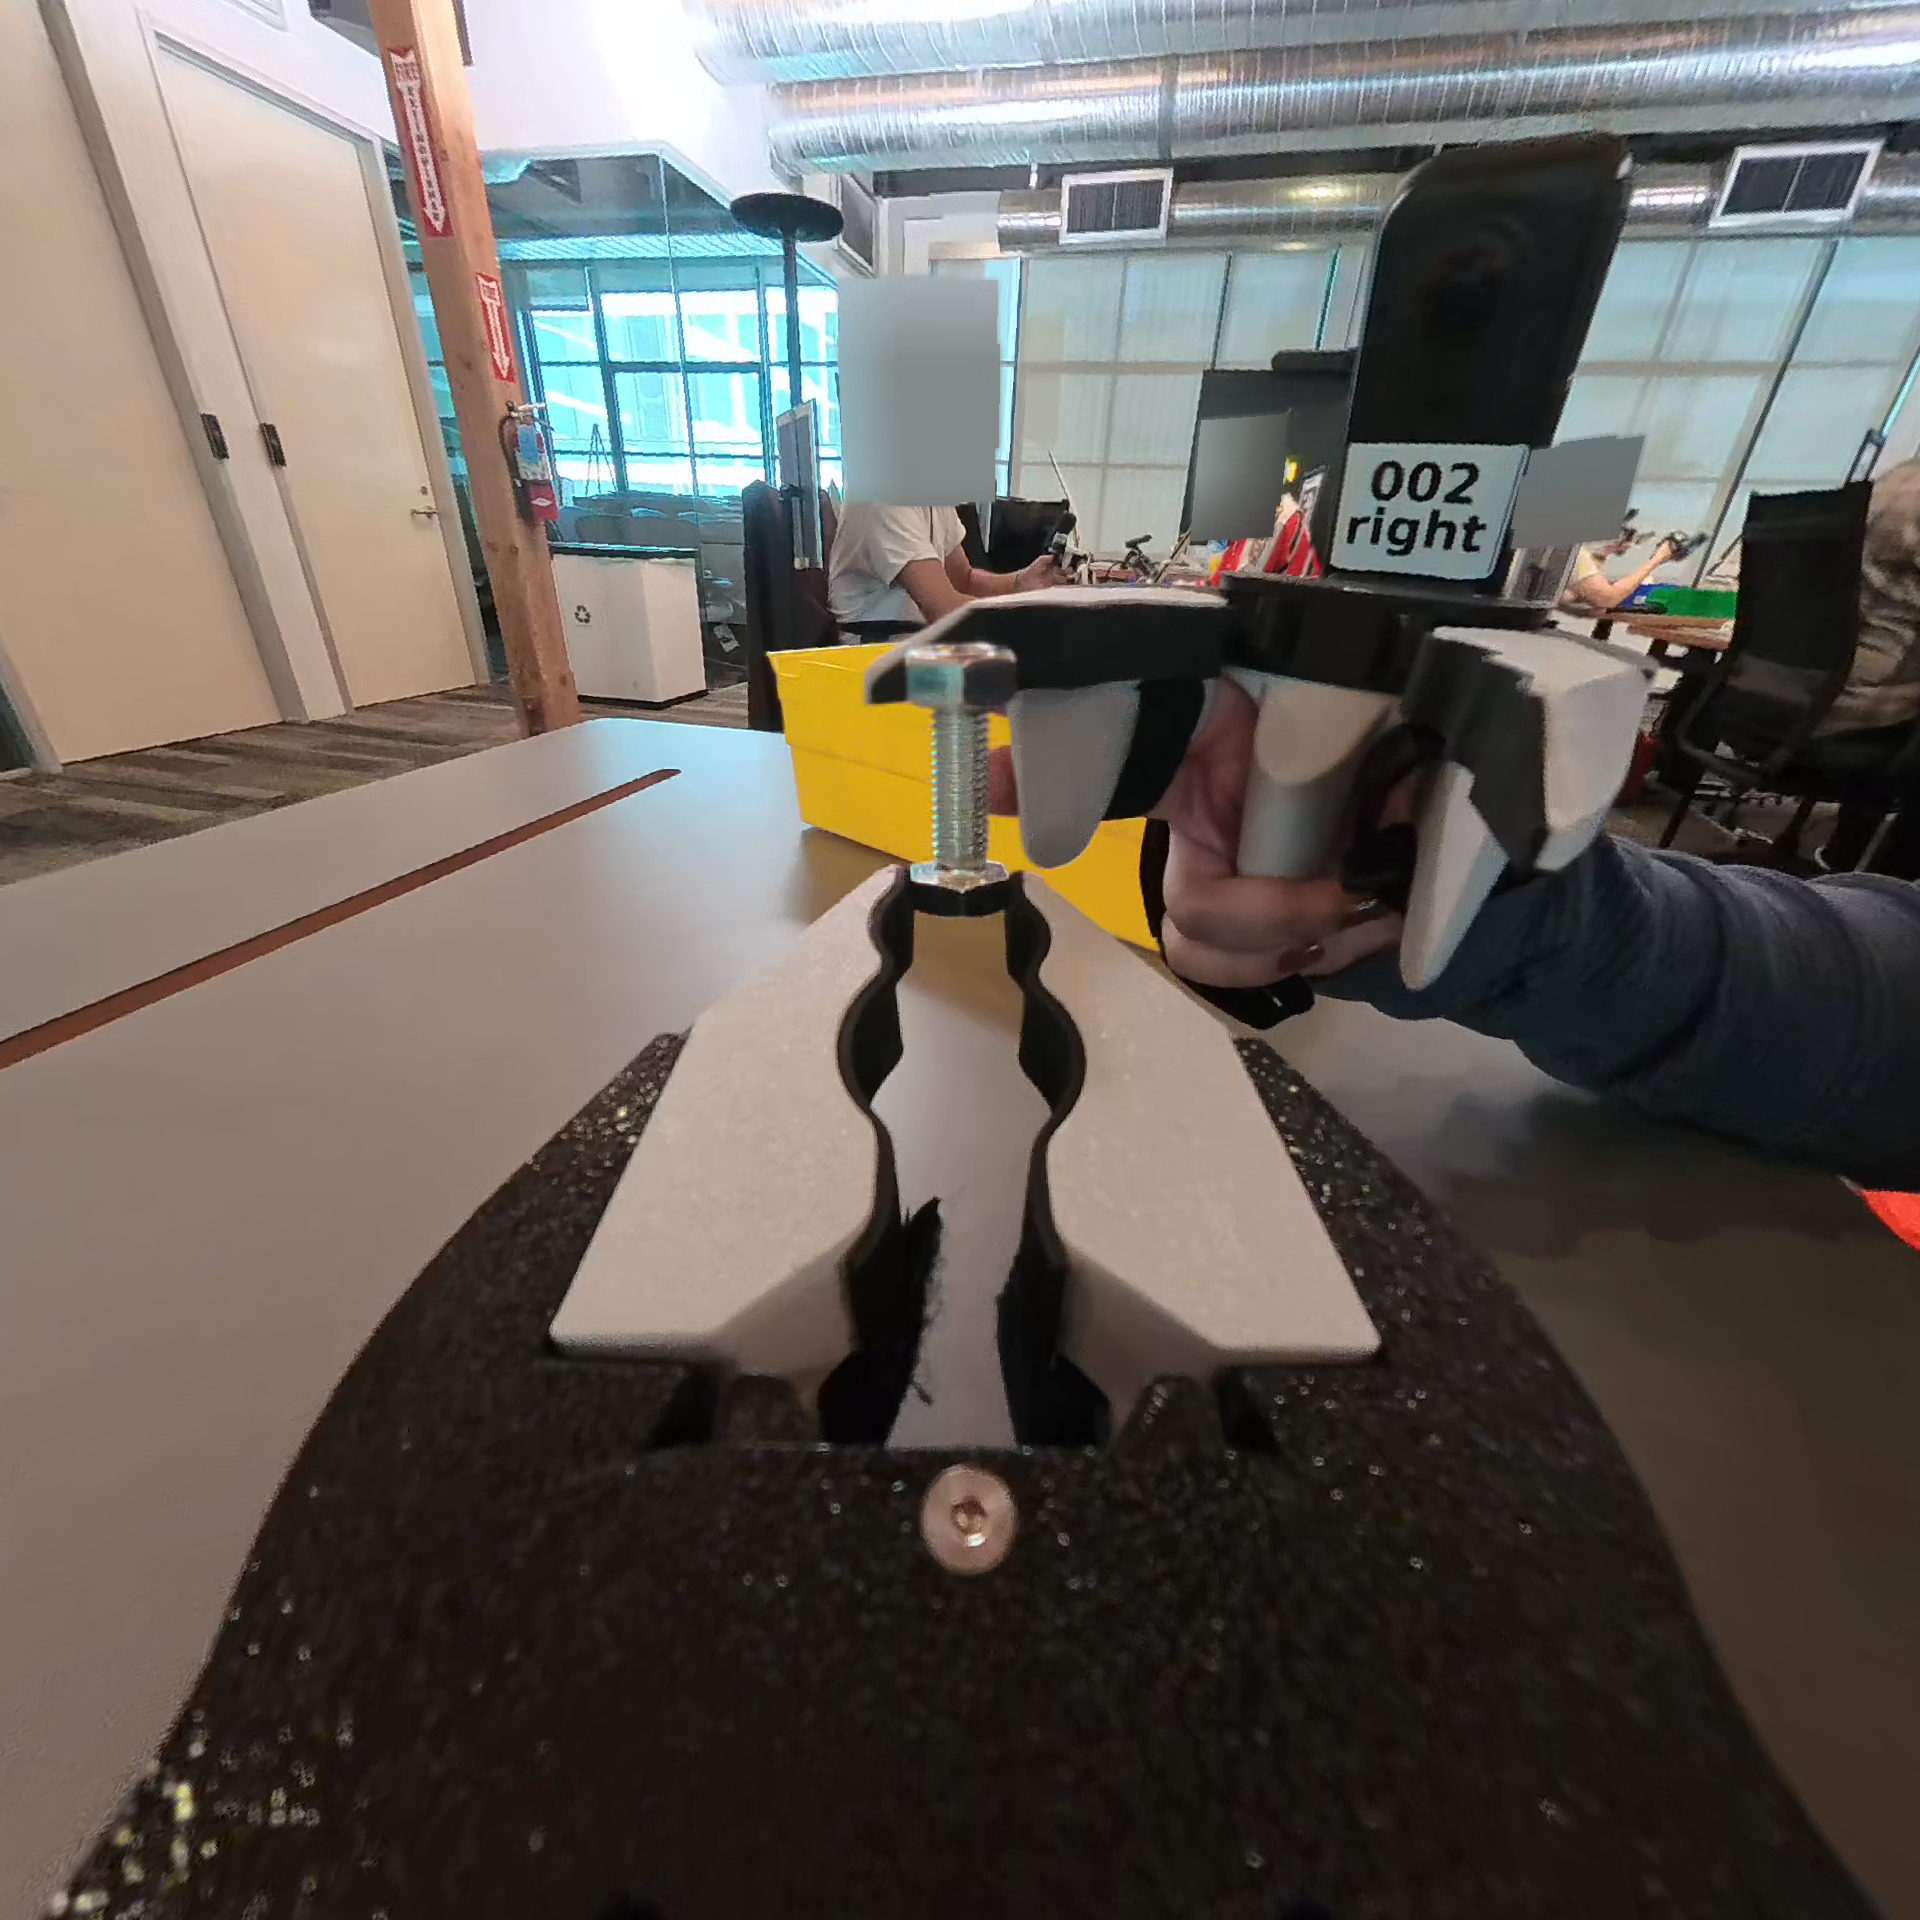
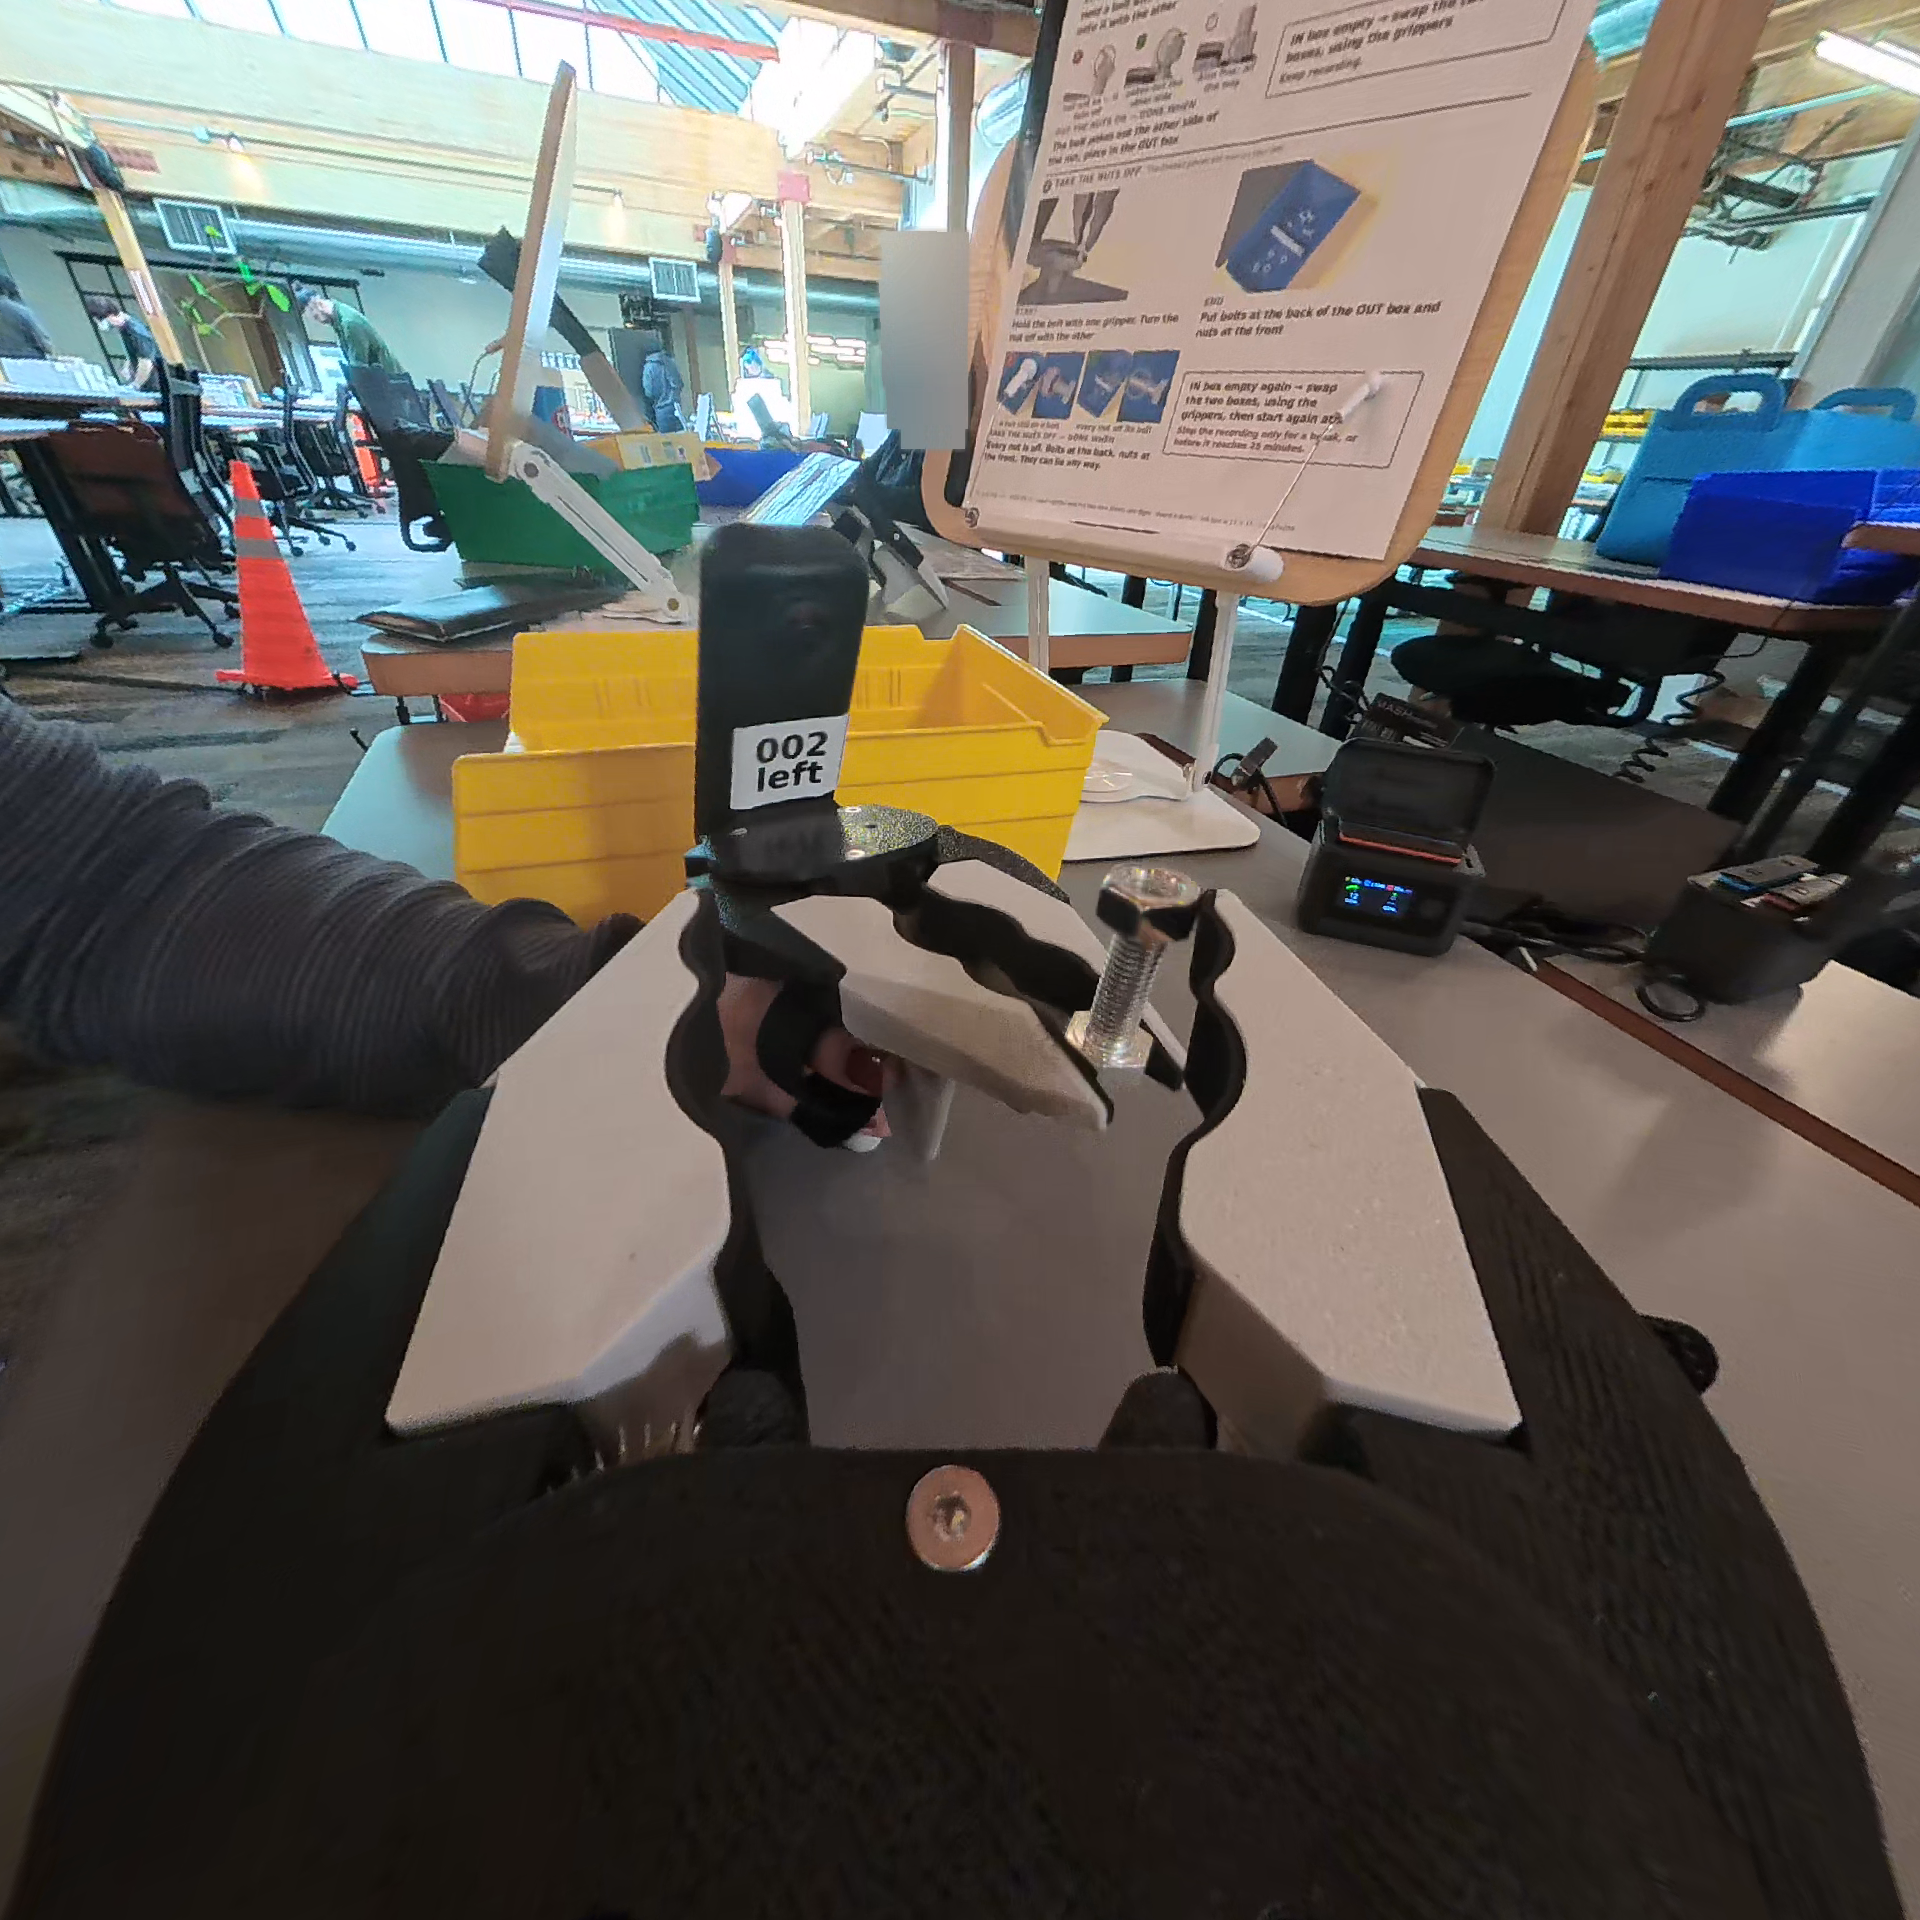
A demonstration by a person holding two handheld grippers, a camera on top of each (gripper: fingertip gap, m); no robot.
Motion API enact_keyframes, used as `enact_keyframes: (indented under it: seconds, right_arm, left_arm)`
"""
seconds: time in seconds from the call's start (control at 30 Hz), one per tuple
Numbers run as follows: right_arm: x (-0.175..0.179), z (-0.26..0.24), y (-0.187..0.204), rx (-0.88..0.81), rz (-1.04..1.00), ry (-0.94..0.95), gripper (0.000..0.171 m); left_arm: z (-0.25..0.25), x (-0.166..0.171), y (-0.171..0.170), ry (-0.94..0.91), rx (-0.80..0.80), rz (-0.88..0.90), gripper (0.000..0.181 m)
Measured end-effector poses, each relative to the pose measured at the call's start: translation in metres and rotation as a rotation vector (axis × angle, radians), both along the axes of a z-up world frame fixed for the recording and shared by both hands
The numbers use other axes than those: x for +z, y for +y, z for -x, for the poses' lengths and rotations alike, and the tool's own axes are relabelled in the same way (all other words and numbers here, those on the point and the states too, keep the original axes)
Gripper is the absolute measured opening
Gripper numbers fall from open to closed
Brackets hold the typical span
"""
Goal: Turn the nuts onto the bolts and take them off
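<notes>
A silver bolt (image 1: 961,769) stands upright, head on top, with a nut (image 1: 956,876) at its lower end. My left gripper (image 1: 956,904) is shut on the nut at its fingertips. My right gripper (image 1: 1153,790), held by a hand, is open, with one finger beside the bolt head. In the right wrist view my right gripper (image 2: 956,935) has its jaws wide apart. The bolt (image 2: 1127,966) stands just inside its right finger, and the left gripper (image 2: 1122,1060) pinches the nut (image 2: 1107,1039) between the two fingers.
Two yellow bins (image 2: 935,727) stand on the grey table (image 1: 312,1039) just behind the grippers; one also shows in the left wrist view (image 1: 862,748). An instruction board (image 2: 1247,260) on a white stand and a black device with a small screen (image 2: 1382,883) are to the right. Some 5 cm of space lies between my two pairs of fingers.
</notes>
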State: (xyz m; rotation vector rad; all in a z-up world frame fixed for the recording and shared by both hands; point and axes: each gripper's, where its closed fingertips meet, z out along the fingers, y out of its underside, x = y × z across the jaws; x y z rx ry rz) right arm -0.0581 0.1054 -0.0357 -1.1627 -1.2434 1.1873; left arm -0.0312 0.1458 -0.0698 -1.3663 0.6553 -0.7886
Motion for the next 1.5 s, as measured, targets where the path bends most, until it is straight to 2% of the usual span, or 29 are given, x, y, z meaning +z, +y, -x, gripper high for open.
enact_keyframes:
  seconds: [0.2, 0.4, 0.6, 0.8, 1.0, 1.23, 1.5]
  right_arm:
    - [0.004, 0.001, 0.002, -0.012, 0.002, 0.022, 0.091]
    - [0.005, -0.005, 0.007, -0.025, 0.006, 0.023, 0.087]
    - [0.005, -0.002, 0.007, -0.033, 0.003, 0.030, 0.088]
    - [0.004, -0.005, 0.006, -0.017, 0.006, 0.022, 0.083]
    - [0.005, -0.003, 0.005, -0.015, 0.005, 0.028, 0.084]
    - [0.005, -0.006, 0.005, -0.009, 0.007, 0.021, 0.082]
    - [0.003, -0.004, 0.004, -0.010, 0.003, 0.021, 0.081]
  left_arm:
    - [-0.010, -0.007, -0.003, 0.080, -0.018, -0.013, 0.015]
    - [0.004, -0.001, 0.003, -0.001, 0.022, 0.012, 0.015]
    - [-0.007, -0.005, -0.003, 0.062, -0.009, -0.019, 0.015]
    - [0.010, 0.003, 0.005, -0.046, 0.034, 0.018, 0.015]
    - [-0.016, -0.005, -0.009, 0.063, -0.057, -0.022, 0.015]
    - [0.005, 0.001, 0.003, -0.009, 0.031, 0.000, 0.015]
    - [-0.016, -0.002, -0.011, 0.040, -0.078, -0.021, 0.015]
